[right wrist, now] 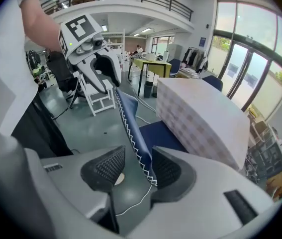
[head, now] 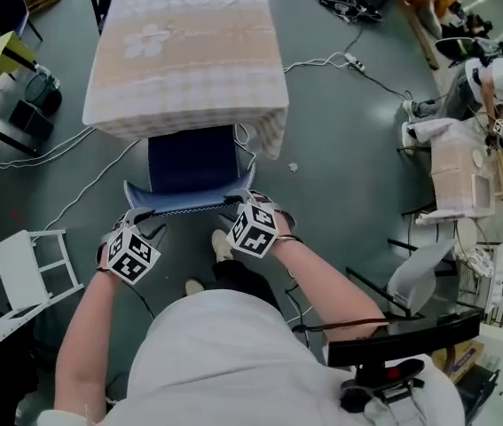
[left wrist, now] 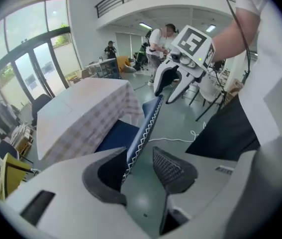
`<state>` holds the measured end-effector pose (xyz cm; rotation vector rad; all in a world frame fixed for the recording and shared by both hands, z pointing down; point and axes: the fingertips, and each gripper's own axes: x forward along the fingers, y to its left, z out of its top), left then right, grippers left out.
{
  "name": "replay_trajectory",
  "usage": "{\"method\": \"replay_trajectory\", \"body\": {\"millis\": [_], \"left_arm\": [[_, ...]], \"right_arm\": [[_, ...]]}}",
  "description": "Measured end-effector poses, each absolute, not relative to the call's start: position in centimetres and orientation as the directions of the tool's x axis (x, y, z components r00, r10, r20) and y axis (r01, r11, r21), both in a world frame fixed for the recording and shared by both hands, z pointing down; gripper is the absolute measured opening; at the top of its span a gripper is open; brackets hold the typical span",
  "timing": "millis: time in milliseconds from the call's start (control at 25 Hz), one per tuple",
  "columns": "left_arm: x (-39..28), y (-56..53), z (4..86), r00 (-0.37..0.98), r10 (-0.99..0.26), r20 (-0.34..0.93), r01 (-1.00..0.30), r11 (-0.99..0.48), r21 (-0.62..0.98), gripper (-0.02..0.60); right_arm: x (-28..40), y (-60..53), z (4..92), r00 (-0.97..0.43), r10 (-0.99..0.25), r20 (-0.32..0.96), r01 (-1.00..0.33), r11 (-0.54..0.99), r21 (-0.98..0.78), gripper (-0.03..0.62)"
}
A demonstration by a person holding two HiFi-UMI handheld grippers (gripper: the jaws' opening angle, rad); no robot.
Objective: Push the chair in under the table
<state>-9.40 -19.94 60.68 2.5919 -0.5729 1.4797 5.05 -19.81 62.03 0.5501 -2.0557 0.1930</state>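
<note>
White shirt of the person fills the bottom of the head view, with both bare forearms reaching forward from it. At the far left a white step stool lies on the grey floor, well apart from everything else. Next comes the left gripper, angled down at the left end of the chair's backrest. Its fingers are spread and released: the white-stitched upper edge of the backrest runs between them, close against the finger at the left of the left gripper view, with a clear gap to the other. The chair is dark blue and stands straight ahead of the person. The far part of its seat is tucked beneath the overhanging checked cloth of the table, and the near part of the seat and the backrest are out on the person's side. At the right end of the backrest sits the right gripper, also tilted down. Its fingers are likewise apart and not clamped; the same stitched edge passes between them, lying by the finger at the right of the right gripper view, with open space beside the other. A white cable trails across the floor to the right of the table, and another person is at the far right edge.
</note>
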Motion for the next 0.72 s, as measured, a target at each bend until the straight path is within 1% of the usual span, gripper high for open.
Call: {"method": "replay_trajectory", "body": {"millis": [80,200,240,320,360,440,480,640,720], "left_arm": [[-9.9,-19.3,58.9,0.51,-0.323,0.797,-0.435,-0.896,-0.085,0.169],[-10.1,-17.8,55.2,0.635,-0.362,0.683,-0.541,-0.839,0.058,0.169],[-10.3,-17.1,53.9,0.672,-0.371,0.641,-0.562,-0.819,0.115,0.167],[-11.1,-15.5,51.7,0.716,-0.395,0.576,-0.588,-0.785,0.194,0.158],[-11.7,-14.6,50.9,0.723,-0.409,0.556,-0.601,-0.77,0.214,0.123],[-12.8,-12.3,49.9,0.727,-0.432,0.534,-0.62,-0.747,0.24,0.036],[-13.2,-11.0,49.4,0.733,-0.435,0.523,-0.621,-0.741,0.255,0.01],[-14.5,-6.4,47.7,0.77,-0.424,0.476,-0.605,-0.722,0.336,0.009],[-15.3,-4.7,47.0,0.777,-0.421,0.468,-0.6,-0.719,0.35,0.009]], "right_arm": [[4.9,-19.2,60.3,-0.445,-0.364,0.818,-0.498,0.86,0.112,0.178],[4.7,-17.5,58.0,-0.458,-0.425,0.781,-0.547,0.827,0.129,0.173],[4.4,-16.8,57.3,-0.464,-0.438,0.77,-0.563,0.817,0.125,0.147],[3.6,-15.1,56.1,-0.483,-0.452,0.75,-0.589,0.801,0.103,0.075],[3.1,-14.0,55.7,-0.495,-0.454,0.741,-0.597,0.797,0.089,0.052],[2.0,-11.7,54.9,-0.518,-0.453,0.726,-0.604,0.794,0.064,0.028],[1.5,-10.5,54.4,-0.529,-0.452,0.718,-0.605,0.795,0.055,0.02],[-0.3,-6.3,52.4,-0.564,-0.451,0.692,-0.598,0.801,0.035,0.012],[-1.3,-4.9,51.4,-0.581,-0.455,0.675,-0.599,0.801,0.025,0.012]]}}
